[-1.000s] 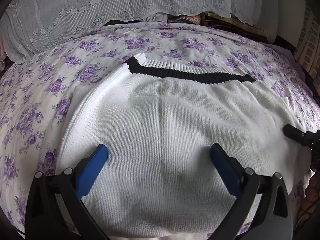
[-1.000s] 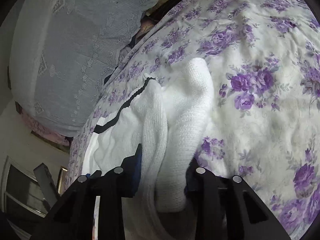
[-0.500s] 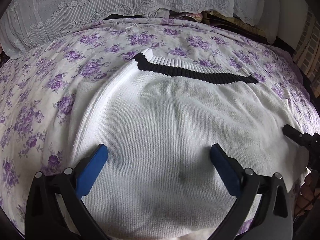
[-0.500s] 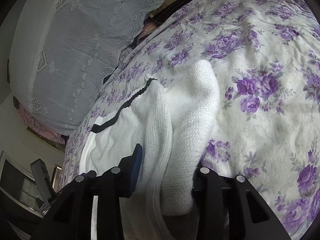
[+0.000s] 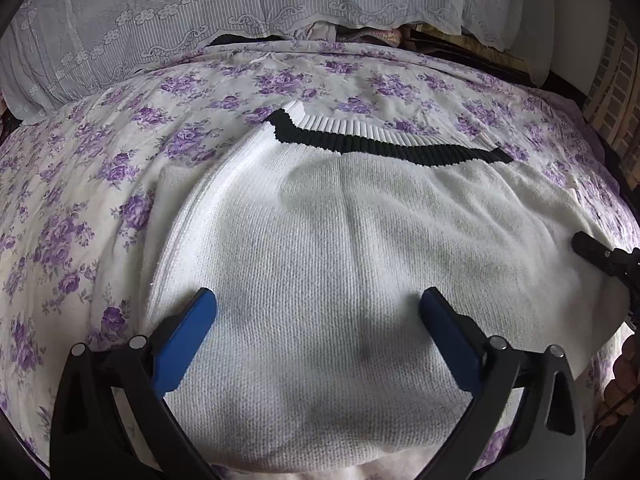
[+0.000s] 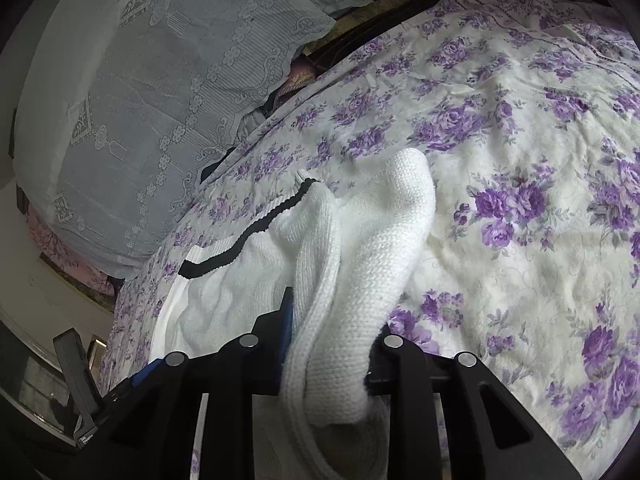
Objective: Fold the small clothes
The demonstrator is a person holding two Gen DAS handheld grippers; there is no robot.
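Note:
A white knit sweater [image 5: 340, 240] with a black stripe [image 5: 380, 146] at its ribbed edge lies flat on a bedspread printed with purple flowers [image 5: 80, 220]. My left gripper [image 5: 320, 314] hovers low over its near half, open wide, with nothing between the blue pads [image 5: 200, 320]. In the right wrist view my right gripper [image 6: 334, 328] is at the sweater's right side. Its jaws are closing on a bunched fold of the sweater [image 6: 360, 260] that fills the gap and hides the pads. The right gripper's tip [image 5: 596, 254] shows at the left view's right edge.
A grey lace-covered pillow [image 5: 200, 20] runs along the far side of the bed, also seen as the lace pillow [image 6: 140, 100]. Folded fabrics [image 5: 372, 34] peek out under it. The bedspread [image 6: 520, 160] stretches bare to the right of the sweater. A person's hand [image 5: 624, 368] shows at the right edge.
The right gripper's jaws have drawn closer together around the bunched white knit, and its view has turned slightly. The left gripper stays open over the sweater.

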